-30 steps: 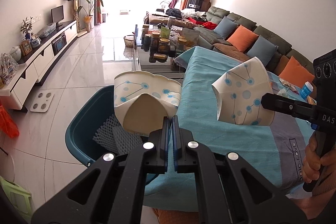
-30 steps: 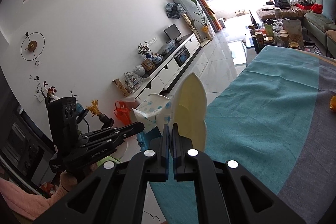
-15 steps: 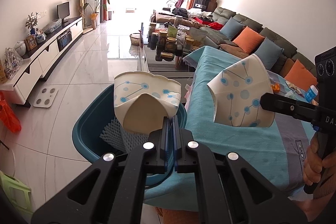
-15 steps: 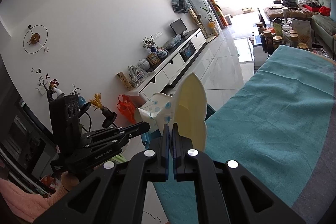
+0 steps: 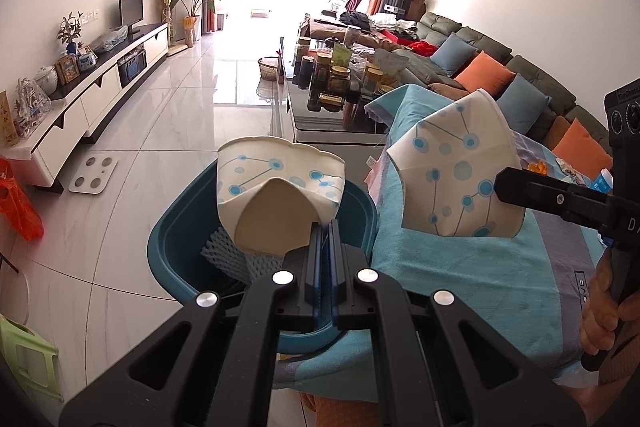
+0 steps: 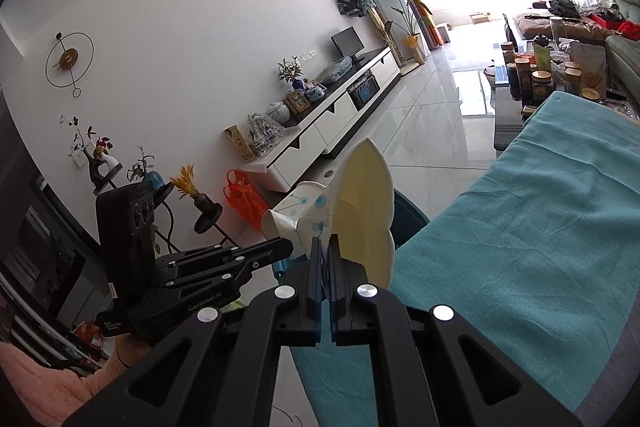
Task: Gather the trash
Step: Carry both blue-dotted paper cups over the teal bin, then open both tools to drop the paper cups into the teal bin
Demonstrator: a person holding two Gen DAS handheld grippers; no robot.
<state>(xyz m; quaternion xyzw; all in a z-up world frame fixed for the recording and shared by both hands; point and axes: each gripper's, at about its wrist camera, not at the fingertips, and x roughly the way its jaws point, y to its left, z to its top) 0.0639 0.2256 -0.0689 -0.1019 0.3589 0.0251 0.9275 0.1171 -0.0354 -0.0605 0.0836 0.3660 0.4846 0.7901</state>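
Jaws pressed tight on the left hand-held gripper (image 5: 325, 227), pinching a squashed paper cup (image 5: 276, 195), white with blue dots and lines, right above the teal bin (image 5: 176, 247). White foam netting (image 5: 224, 255) lies inside that bin, under the cup. Over on the right hand-held gripper (image 6: 325, 241), same story: jaws clamped together on a second crumpled paper cup (image 6: 360, 203), its cream inside facing the camera. From the left wrist view that second cup hangs above the turquoise cloth (image 5: 460, 267) covering the bench, just beside the bin's rim, and a hand (image 5: 608, 307) grips the handle at the right edge. The two cups sit near each other, not touching. Beyond them, a dark coffee table (image 5: 320, 119) crowded with jars and a sofa (image 5: 500, 75) with orange and blue cushions.
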